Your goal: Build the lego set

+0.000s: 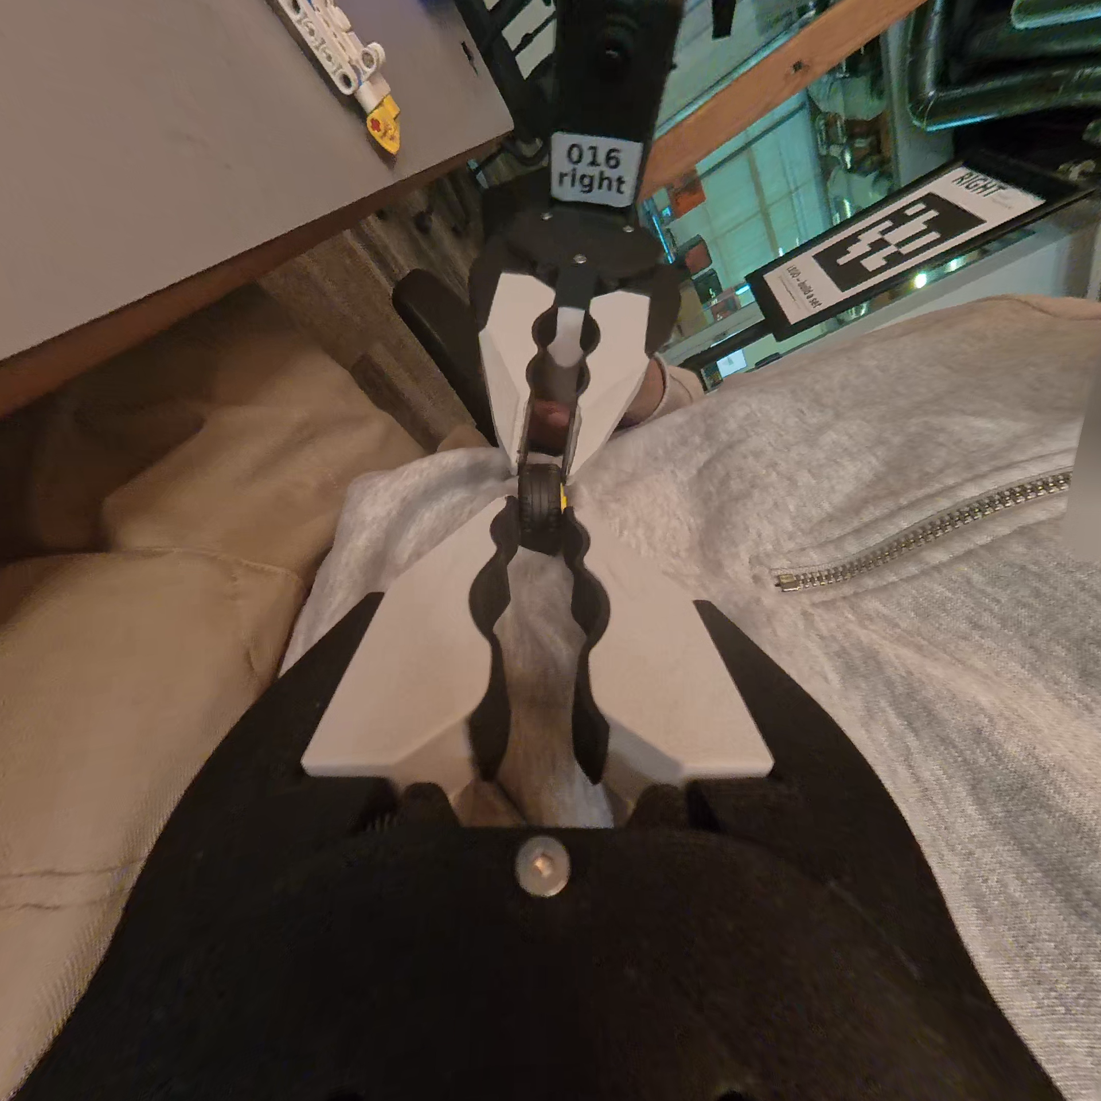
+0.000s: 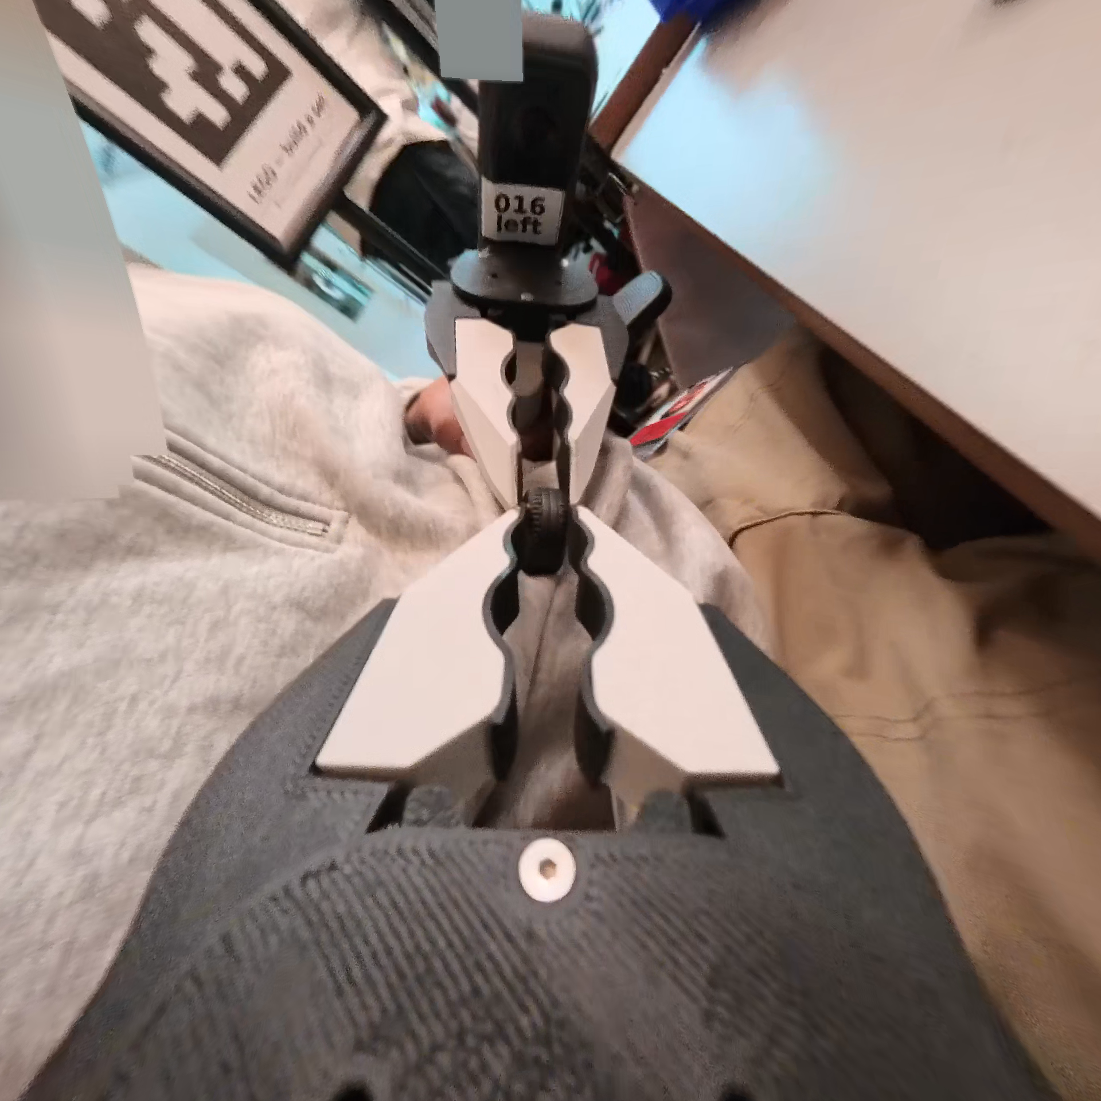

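A small black Lego wheel (image 1: 539,506) with a yellow hub on one side sits between the two grippers, which point tip to tip over a person's lap. My left gripper (image 1: 539,521) is closed on the wheel's near half with its tips. My right gripper (image 1: 539,467) comes from the opposite side and pinches the far half. In the right wrist view the wheel (image 2: 541,530) sits in the first notch of my right gripper (image 2: 543,527), with the left gripper (image 2: 539,494) touching it from beyond. Which gripper carries the load cannot be told.
A grey table (image 1: 179,149) stands at the upper left, with a white Lego assembly with a yellow tip (image 1: 357,65) near its edge; the table also shows in the right wrist view (image 2: 893,238). Below are a grey zipped fleece (image 1: 834,536) and beige trousers (image 1: 149,596). A framed marker card (image 1: 893,250) stands behind. Less than 4 cm separates the two grippers' tips.
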A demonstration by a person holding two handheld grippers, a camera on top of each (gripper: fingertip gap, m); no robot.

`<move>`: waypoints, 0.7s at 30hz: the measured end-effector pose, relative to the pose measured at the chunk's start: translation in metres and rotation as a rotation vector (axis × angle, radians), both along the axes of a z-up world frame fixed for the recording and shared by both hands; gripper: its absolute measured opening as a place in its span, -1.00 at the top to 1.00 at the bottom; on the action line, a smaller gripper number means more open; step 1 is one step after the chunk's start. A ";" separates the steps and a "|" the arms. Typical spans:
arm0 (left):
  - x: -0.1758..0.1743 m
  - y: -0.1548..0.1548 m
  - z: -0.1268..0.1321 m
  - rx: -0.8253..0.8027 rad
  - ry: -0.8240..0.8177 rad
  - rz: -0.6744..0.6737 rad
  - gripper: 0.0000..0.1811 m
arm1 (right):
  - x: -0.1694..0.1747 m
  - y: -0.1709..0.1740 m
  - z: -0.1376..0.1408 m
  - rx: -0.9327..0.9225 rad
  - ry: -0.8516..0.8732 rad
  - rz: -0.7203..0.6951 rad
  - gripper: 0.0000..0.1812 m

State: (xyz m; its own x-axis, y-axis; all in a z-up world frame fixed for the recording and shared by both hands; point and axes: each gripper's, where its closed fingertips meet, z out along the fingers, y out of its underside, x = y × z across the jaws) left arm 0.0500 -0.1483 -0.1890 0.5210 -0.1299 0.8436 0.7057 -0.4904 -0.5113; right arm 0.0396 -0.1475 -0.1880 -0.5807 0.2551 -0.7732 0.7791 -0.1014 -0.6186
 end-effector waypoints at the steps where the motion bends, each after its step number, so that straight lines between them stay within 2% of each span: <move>1: 0.000 0.000 0.000 0.002 -0.005 0.002 0.87 | -0.001 0.000 0.000 -0.040 -0.031 -0.010 0.89; 5: 0.001 -0.001 0.000 0.006 -0.033 -0.003 0.88 | 0.000 0.000 0.001 -0.112 -0.041 -0.037 0.89; 8: 0.003 0.000 -0.002 -0.011 -0.050 -0.015 0.87 | 0.003 0.000 0.000 -0.048 0.044 -0.048 0.89; 13: 0.004 0.001 -0.006 -0.026 -0.112 -0.017 0.88 | 0.005 0.001 -0.003 0.012 0.078 -0.064 0.89; 17: 0.007 0.002 -0.010 -0.064 -0.067 -0.025 0.88 | 0.008 0.001 -0.005 0.020 0.096 -0.064 0.89; 18: 0.008 0.002 -0.013 -0.082 -0.049 -0.025 0.88 | 0.010 -0.001 -0.003 0.001 0.106 -0.053 0.91; 19: 0.003 0.004 -0.023 -0.137 0.000 0.009 0.93 | 0.027 -0.011 0.016 -0.131 0.133 0.060 1.00; 20: -0.006 0.006 -0.030 -0.155 0.076 0.066 0.94 | 0.044 -0.030 0.030 -0.231 0.089 0.178 1.00; 21: -0.004 0.008 -0.024 -0.128 0.060 0.048 0.94 | 0.047 -0.041 0.021 -0.131 0.105 0.213 1.00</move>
